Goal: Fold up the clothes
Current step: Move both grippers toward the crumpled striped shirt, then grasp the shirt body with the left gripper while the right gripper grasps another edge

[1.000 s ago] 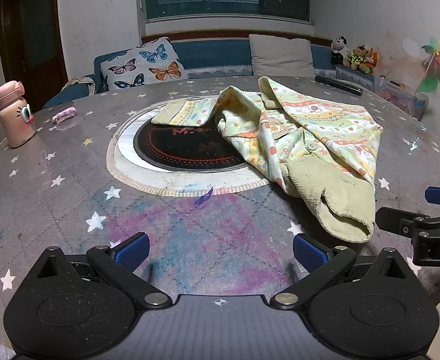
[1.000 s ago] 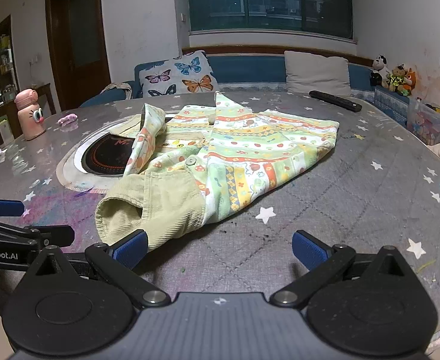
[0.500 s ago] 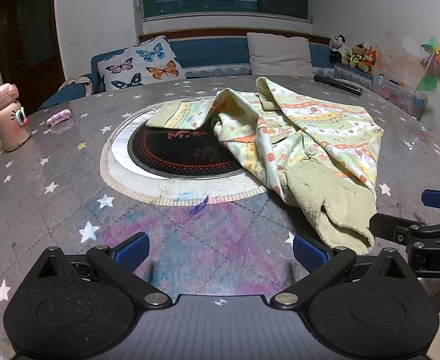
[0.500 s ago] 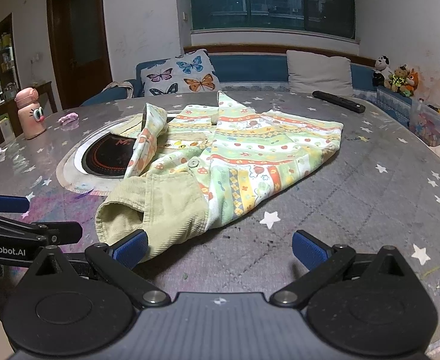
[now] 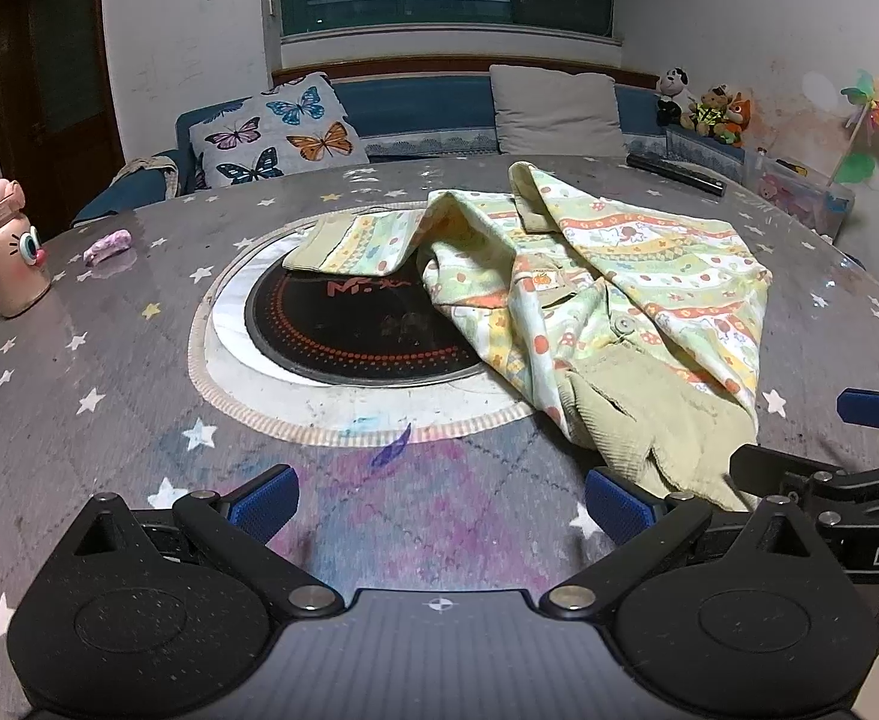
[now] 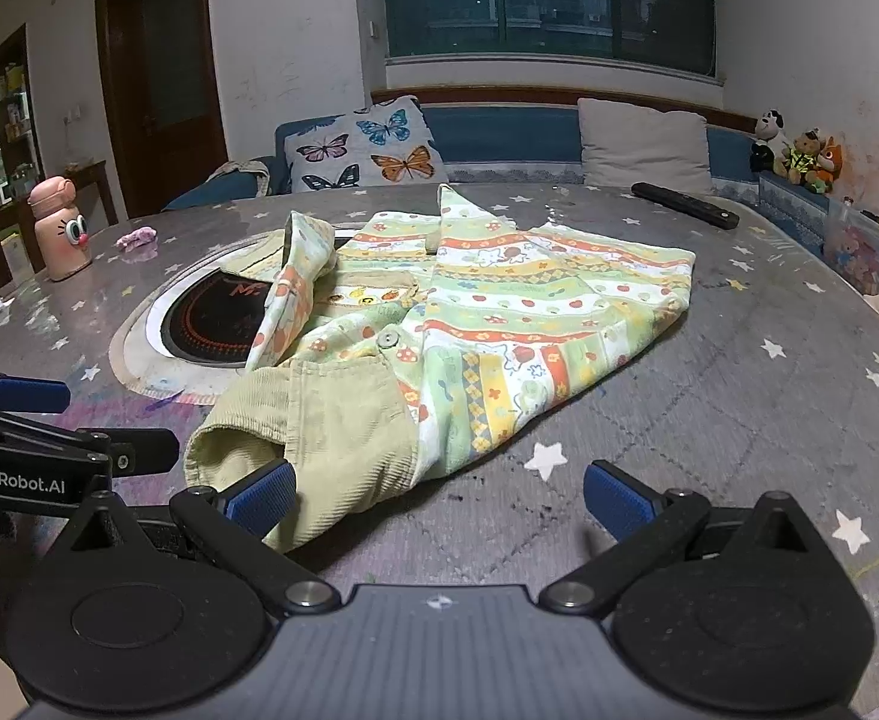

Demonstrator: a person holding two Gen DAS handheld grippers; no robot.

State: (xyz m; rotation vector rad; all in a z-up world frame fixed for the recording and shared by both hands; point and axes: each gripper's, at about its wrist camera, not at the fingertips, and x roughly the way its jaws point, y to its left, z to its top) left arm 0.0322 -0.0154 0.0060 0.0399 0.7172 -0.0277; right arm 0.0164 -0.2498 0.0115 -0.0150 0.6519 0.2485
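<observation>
A child's patterned jacket point(image 5: 619, 276) point(image 6: 499, 312) with green corduroy cuffs lies crumpled on the round grey star-print table point(image 5: 79, 372) point(image 6: 739, 420). Its near corduroy cuff point(image 5: 661, 438) point(image 6: 319, 432) points at the table's front edge. My left gripper point(image 5: 439, 504) is open over bare tabletop, just left of that cuff. My right gripper point(image 6: 436, 495) is open too, its left pad point(image 6: 259, 495) touching or just over the cuff's edge. Each gripper shows in the other's view, the right gripper point(image 5: 817, 450) at the right side and the left gripper point(image 6: 67, 426) at the left.
A black round hob plate point(image 5: 349, 330) in a white ring sits mid-table, partly under the jacket. A pink bottle point(image 5: 10, 252) and a small pink scrap point(image 5: 108, 246) stand far left. A black remote point(image 6: 685, 213) lies at the back right. Behind is a sofa with cushions.
Both grippers have edged forward toward the jacket's near cuff, which now looks larger and closer. Both stay open, and the jacket has not moved.
</observation>
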